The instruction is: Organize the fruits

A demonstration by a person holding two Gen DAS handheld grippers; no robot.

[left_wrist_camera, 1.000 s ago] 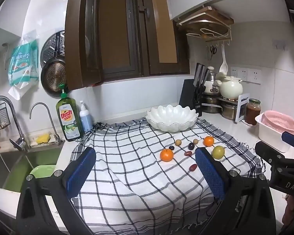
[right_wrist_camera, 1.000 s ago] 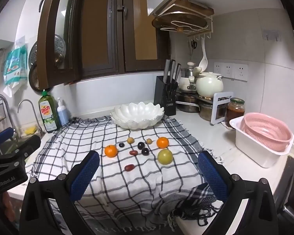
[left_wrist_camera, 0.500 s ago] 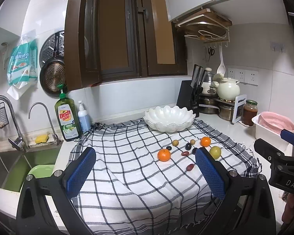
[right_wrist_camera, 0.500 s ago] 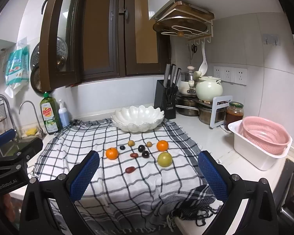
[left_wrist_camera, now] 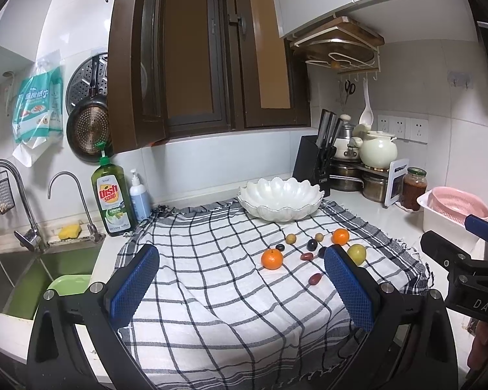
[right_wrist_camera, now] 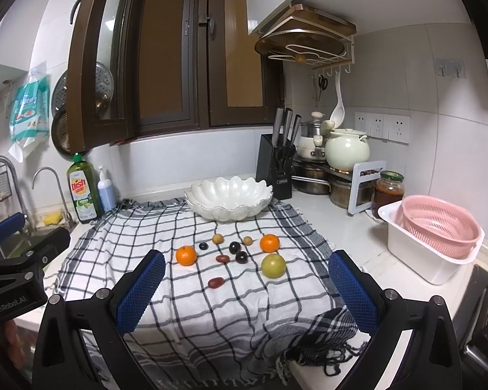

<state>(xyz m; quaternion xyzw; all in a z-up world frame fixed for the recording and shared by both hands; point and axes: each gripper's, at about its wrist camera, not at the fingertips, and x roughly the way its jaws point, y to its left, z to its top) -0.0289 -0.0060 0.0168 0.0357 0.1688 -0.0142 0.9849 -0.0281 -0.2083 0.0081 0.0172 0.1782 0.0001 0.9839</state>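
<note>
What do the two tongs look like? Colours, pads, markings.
Both match: black frames with silver screws and blue pads with a fine grid texture. The left tongs show white "GenRobot.AI" lettering on the side in the right wrist view; the right tongs show "DAS" in the left wrist view. No cables or sleeves are visible.

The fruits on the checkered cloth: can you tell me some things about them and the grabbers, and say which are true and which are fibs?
1. The white bowl already has fruit in it. False: no fruit shows in it; the fruits all lie on the checkered cloth.
2. There are two oranges on the cloth. True.
3. The right gripper is holding the green fruit. False: its jaws are wide open and empty.
4. The left gripper is open and holds nothing. True.
5. The pink colander sits inside a white tub. True.
6. The dish soap bottle lies on its side. False: it stands upright by the sink.
</note>
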